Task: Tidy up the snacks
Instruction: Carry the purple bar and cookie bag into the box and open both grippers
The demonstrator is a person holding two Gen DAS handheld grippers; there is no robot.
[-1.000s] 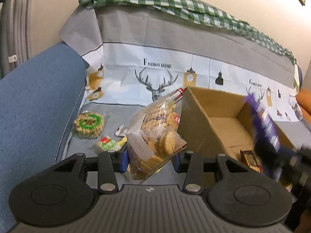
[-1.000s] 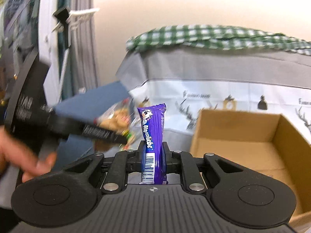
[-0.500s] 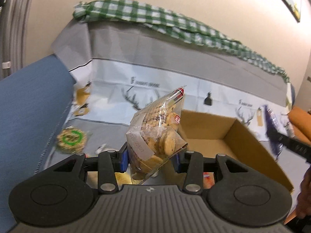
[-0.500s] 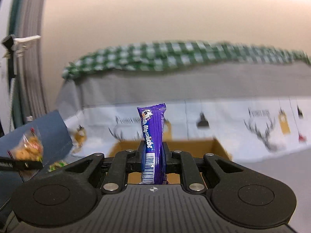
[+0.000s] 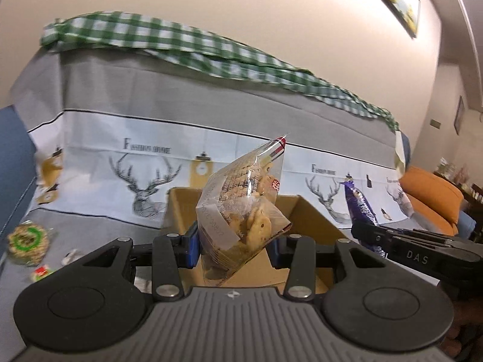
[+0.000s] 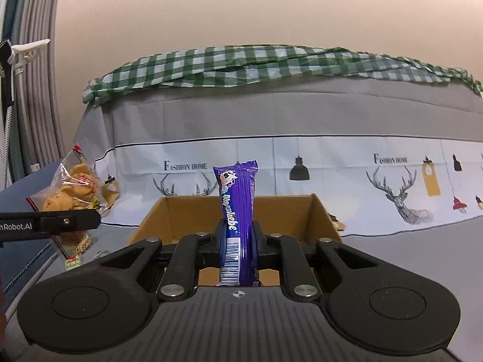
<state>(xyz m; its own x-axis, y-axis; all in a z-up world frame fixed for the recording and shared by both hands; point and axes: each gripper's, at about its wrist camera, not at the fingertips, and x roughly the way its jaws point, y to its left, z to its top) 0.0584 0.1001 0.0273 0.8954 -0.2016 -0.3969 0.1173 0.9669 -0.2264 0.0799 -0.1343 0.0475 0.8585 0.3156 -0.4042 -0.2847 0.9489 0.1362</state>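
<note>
Far left on the sofa seat, three snacks are still lying loose: a round cookie pack with a green label, a small red-and-green packet in front of it, and a pale wrapped piece just beside that. These are waiting to be collected.

Next along, the left gripper is clenching a clear cookie bag, pads pressing its lower sides while the sealed top is sticking up. The bag is hanging in the air in front of the box, not yet inside it.

The box is standing open on the seat, against the deer-print cover. Its inside is mostly hidden behind the two held snacks, so what it is already holding cannot be told.

To the right, the right gripper is gripping a purple candy roll upright near its lower end, aimed at the box opening but above and short of it.

So, judging from this, two snacks are being carried toward the box and neither is dropped in yet; after them at least three are remaining on the seat.
</note>
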